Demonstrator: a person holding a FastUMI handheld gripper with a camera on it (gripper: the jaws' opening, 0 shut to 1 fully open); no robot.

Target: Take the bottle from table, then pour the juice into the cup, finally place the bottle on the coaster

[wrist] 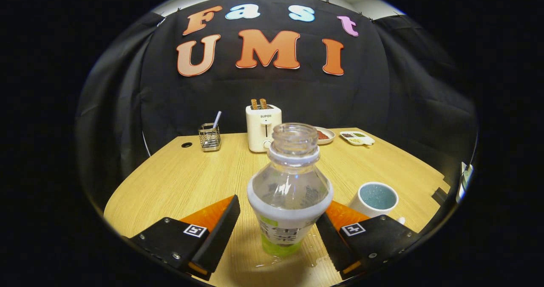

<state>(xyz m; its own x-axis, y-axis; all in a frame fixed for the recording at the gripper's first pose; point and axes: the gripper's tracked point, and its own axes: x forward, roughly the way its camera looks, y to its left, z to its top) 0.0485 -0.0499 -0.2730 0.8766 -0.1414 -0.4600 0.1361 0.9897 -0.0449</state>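
Bottle (290, 189) stands upright on the wooden table (170, 185), in the lower middle of the frame, right between the two fingers of the gripper (278, 231). It is a clear plastic one with no cap on its wide mouth, a white band round its shoulder and a white and green label below. The gripper is spread wide: the left black pad (219, 231) stands clearly apart from the bottle, with bare table showing in the gap, while the right pad (333, 244) is close against the label's lower edge, though whether it touches cannot be told. Neither finger presses on it, so the bottle is not yet gripped. A small wet patch glints on the wood at the bottle's foot.

To the lower right of the frame, just beyond the right finger, sits a white cup (375, 198) with a bluish inside. Further back, near the centre of the frame and behind the bottle's neck, is a white toaster (262, 127) with two slices sticking up. Left of it stands a wire holder (209, 137) with a striped straw, and to the right lie a small round dish (325, 134) and a divided white tray (357, 138)
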